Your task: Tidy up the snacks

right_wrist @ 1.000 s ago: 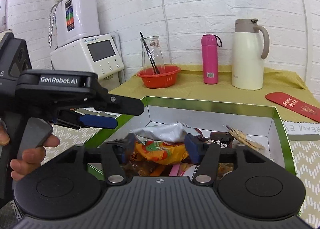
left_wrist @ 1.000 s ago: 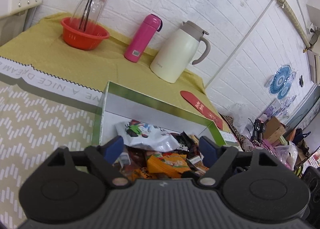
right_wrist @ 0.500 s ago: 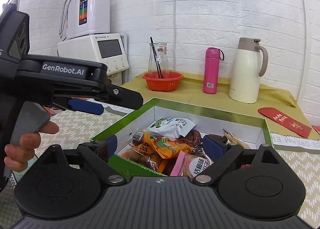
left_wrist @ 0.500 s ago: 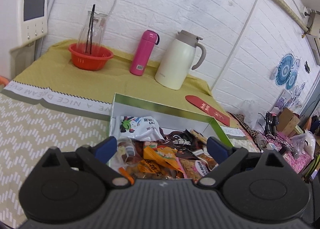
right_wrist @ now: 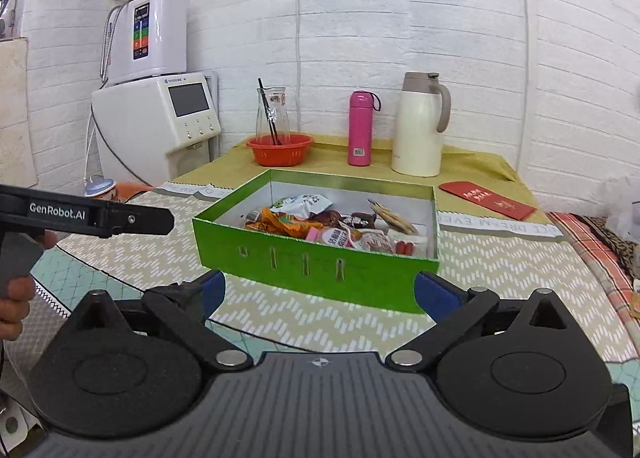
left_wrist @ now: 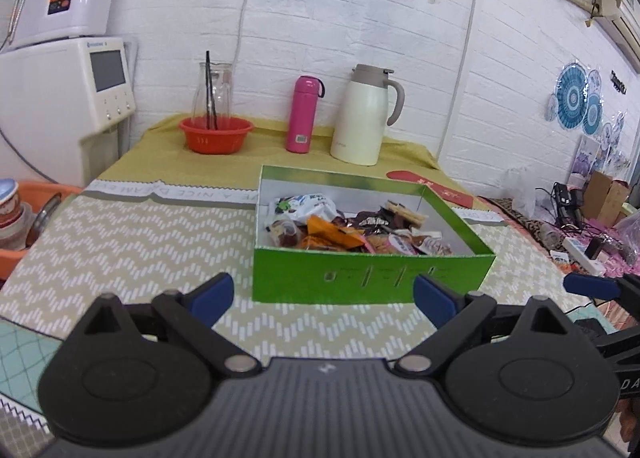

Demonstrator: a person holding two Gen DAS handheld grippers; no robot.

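Observation:
A green box (left_wrist: 368, 276) (right_wrist: 312, 264) sits on the patterned tablecloth, with several snack packets (left_wrist: 340, 232) (right_wrist: 320, 224) piled inside, among them a white bag and orange packs. My left gripper (left_wrist: 324, 298) hangs open in front of the box's near wall, nothing between its blue fingertips. The right gripper (right_wrist: 318, 292) is open too, empty, back from the box's front wall. In the right wrist view the left gripper's body (right_wrist: 84, 216) reaches in from the left, held by a hand (right_wrist: 16, 308). One blue fingertip of the right gripper (left_wrist: 588, 285) shows at the left wrist view's right edge.
Behind the box stand an orange bowl (left_wrist: 216, 134) with a glass carafe, a pink bottle (left_wrist: 302, 120) and a cream thermos jug (left_wrist: 366, 116) on a yellow cloth. A red envelope (right_wrist: 486, 200) lies right of the box. A white appliance (right_wrist: 156, 126) stands at left.
Both grippers have pulled back and up from over the box, so its whole front wall now shows. Both sets of fingers have spread wider.

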